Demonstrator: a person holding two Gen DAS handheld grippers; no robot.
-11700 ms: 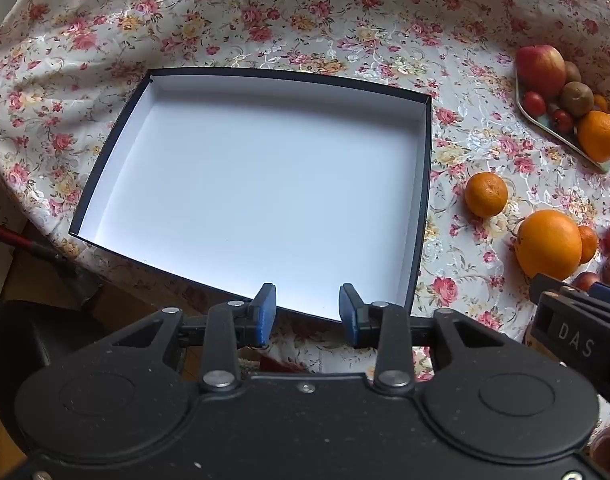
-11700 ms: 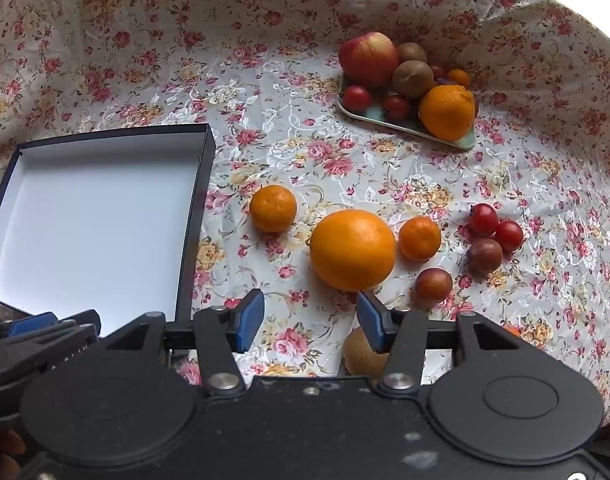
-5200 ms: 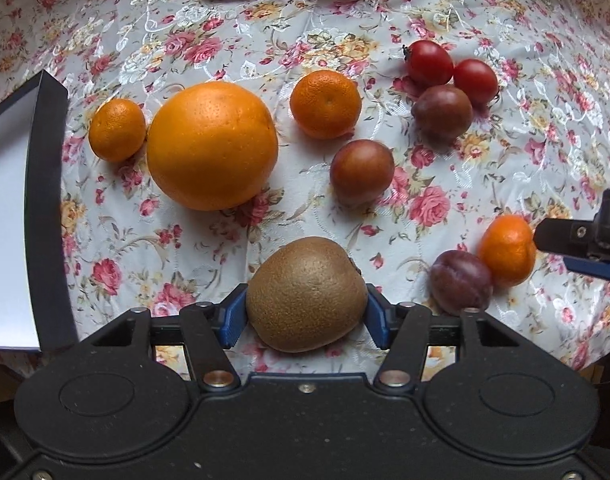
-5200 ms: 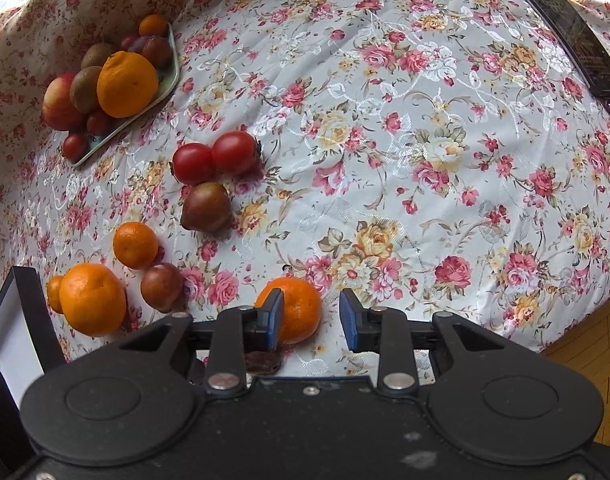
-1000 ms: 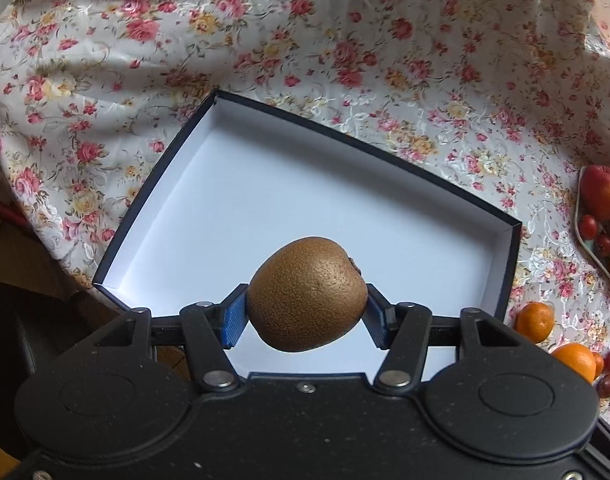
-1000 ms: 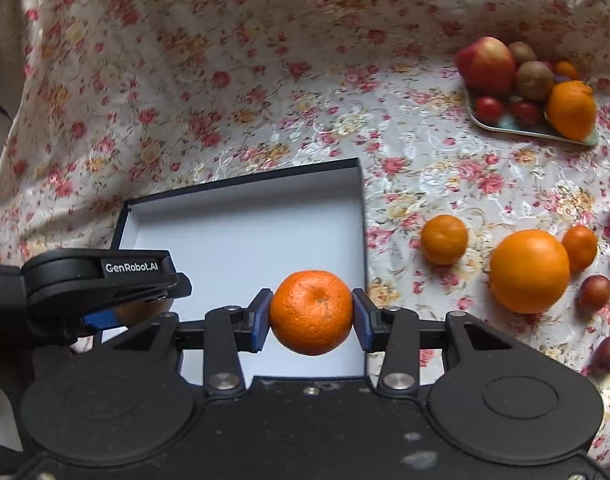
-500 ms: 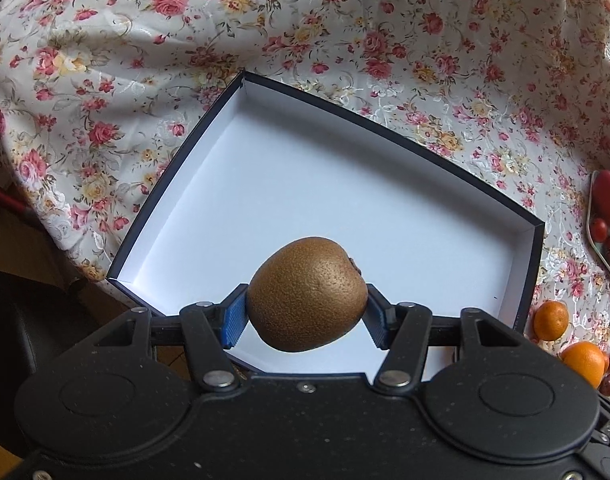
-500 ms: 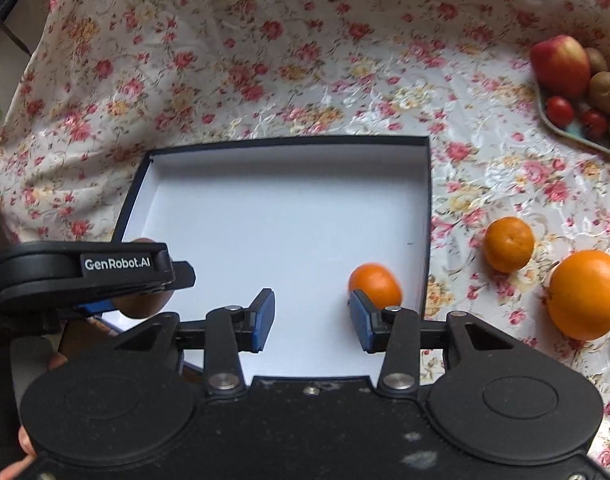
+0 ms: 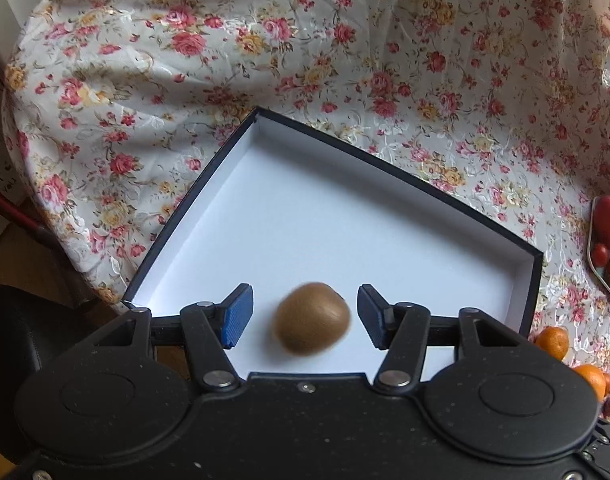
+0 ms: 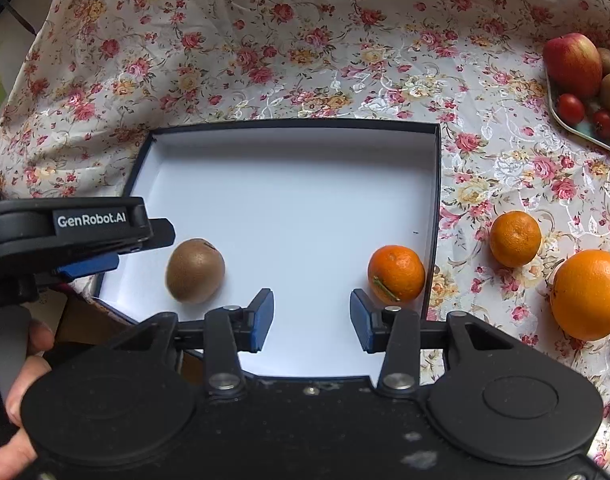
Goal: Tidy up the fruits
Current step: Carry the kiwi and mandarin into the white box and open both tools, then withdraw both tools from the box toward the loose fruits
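Blue pads face each other across wide gaps on both tools we hold: the left gripper point(image 9: 301, 316) has its fingers spread with the kiwi point(image 9: 312, 318) blurred between them and touching neither, and the right gripper point(image 10: 311, 320) is likewise released, grasping nothing. From the right wrist view, the kiwi point(image 10: 195, 271) lies on the white floor of the box point(image 10: 437, 184) near its left front edge, and a tangerine point(image 10: 396, 273) sits in the right front corner, close against the dark wall. Outside the box, on the flowered cloth over the counter point(image 10: 305, 60), we see another tangerine point(image 10: 514, 238) and a large orange point(image 10: 588, 294). Farther back, at the right edge, a tray point(image 10: 577, 130) holds an apple point(image 10: 572, 65) and smaller fruit.
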